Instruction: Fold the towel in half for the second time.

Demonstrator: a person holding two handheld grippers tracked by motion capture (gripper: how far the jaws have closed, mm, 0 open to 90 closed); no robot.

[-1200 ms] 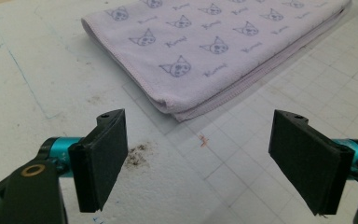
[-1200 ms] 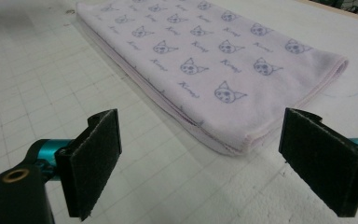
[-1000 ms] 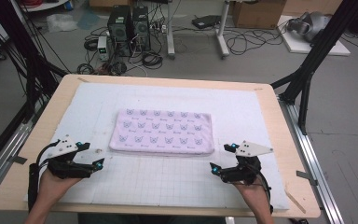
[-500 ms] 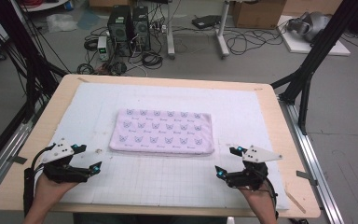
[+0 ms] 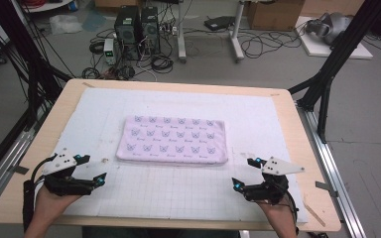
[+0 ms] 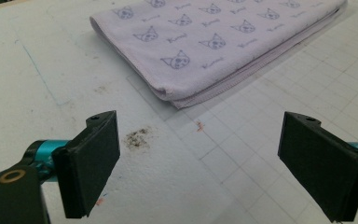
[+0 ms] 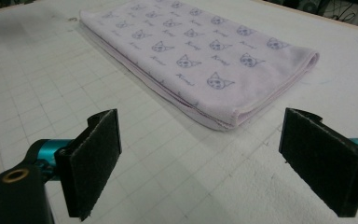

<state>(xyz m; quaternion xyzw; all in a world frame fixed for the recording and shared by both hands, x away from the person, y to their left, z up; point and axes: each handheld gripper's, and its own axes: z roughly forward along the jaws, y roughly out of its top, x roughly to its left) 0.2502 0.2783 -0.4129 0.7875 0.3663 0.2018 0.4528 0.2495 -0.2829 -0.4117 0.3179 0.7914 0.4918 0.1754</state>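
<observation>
On the white gridded mat point(image 5: 178, 198) covering the wooden tabletop point(image 5: 305, 148), the folded pale-lilac towel printed with small cat faces point(image 5: 173, 140) lay flat at the centre, well ahead of your hands. It looked soft, light and floppy, several layers thick; the near corners, where the stacked edges showed, seemed the best hold. Your left gripper point(image 5: 100, 177) and right gripper point(image 5: 235, 184) both stood spread wide, holding nothing. Beyond lay grey floor, cables point(image 5: 268, 47) and computer towers point(image 5: 138, 25).

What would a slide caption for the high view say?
Folded pink cat-print towel lies on the gridded mat, flanked by the open left gripper and open right gripper.
</observation>
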